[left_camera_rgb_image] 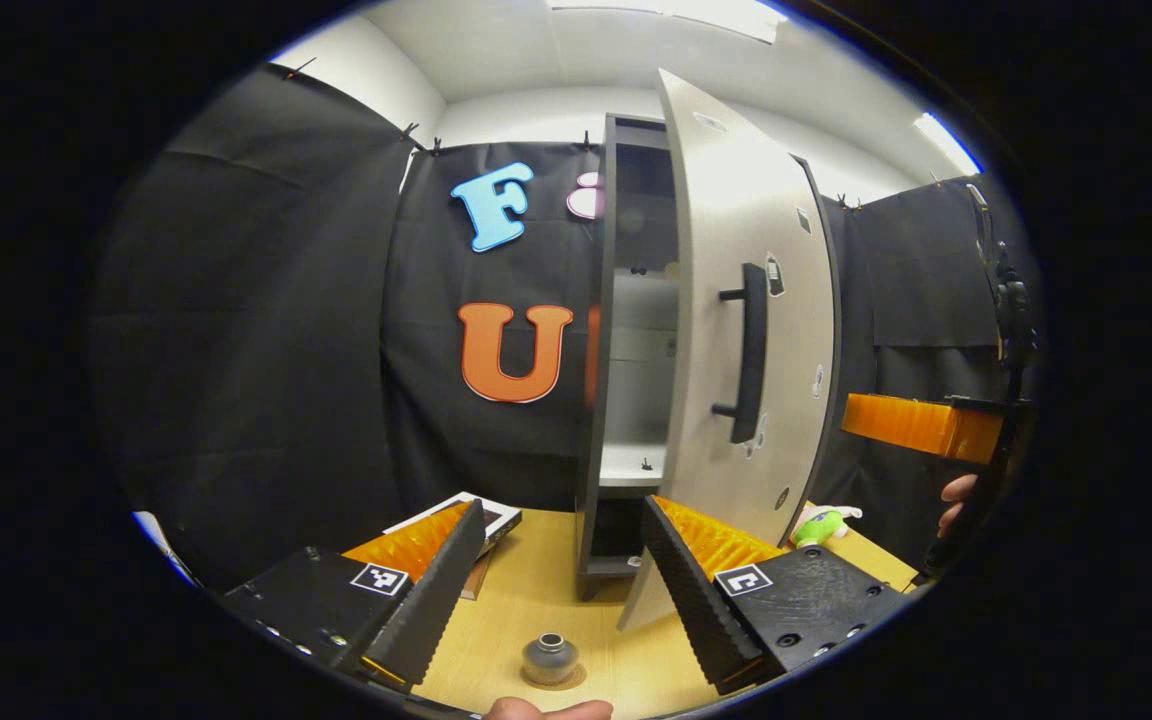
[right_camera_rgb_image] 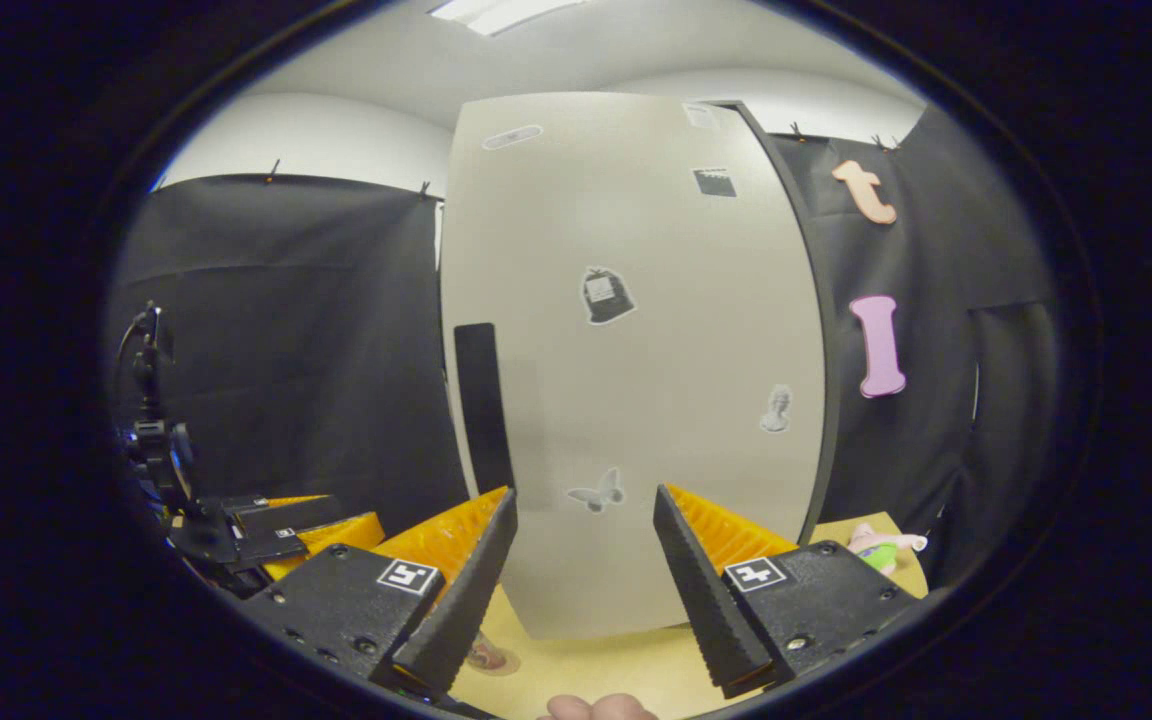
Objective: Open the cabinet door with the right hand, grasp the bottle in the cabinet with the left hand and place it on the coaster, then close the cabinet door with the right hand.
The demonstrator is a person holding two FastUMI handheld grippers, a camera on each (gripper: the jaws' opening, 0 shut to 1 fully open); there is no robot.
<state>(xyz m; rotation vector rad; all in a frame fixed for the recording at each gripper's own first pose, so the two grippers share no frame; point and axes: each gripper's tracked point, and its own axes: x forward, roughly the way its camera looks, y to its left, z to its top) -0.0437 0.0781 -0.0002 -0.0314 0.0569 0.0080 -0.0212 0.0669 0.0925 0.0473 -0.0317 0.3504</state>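
Note:
A small grey bottle (left_camera_rgb_image: 548, 657) stands upright on a round coaster (left_camera_rgb_image: 570, 682) on the wooden table (left_camera_rgb_image: 536, 580), just below and between the fingers of my left gripper (left_camera_rgb_image: 562, 505), which is open and holds nothing. Behind it the cabinet (left_camera_rgb_image: 598, 330) has its pale door (left_camera_rgb_image: 726, 200) swung partly open, the black handle (left_camera_rgb_image: 751, 350) facing me. My right gripper (right_camera_rgb_image: 584, 492) is open in front of the door's face (right_camera_rgb_image: 636, 380), close to the handle (right_camera_rgb_image: 484, 400) without touching it. That gripper also appears at the right edge of the left gripper view.
A green and pink soft toy (left_camera_rgb_image: 821, 525) lies on the table right of the cabinet. A flat box (left_camera_rgb_image: 476, 512) rests on the table to the left. A hand (left_camera_rgb_image: 956, 500) holds the right gripper. White shelves (left_camera_rgb_image: 631, 465) line the cabinet.

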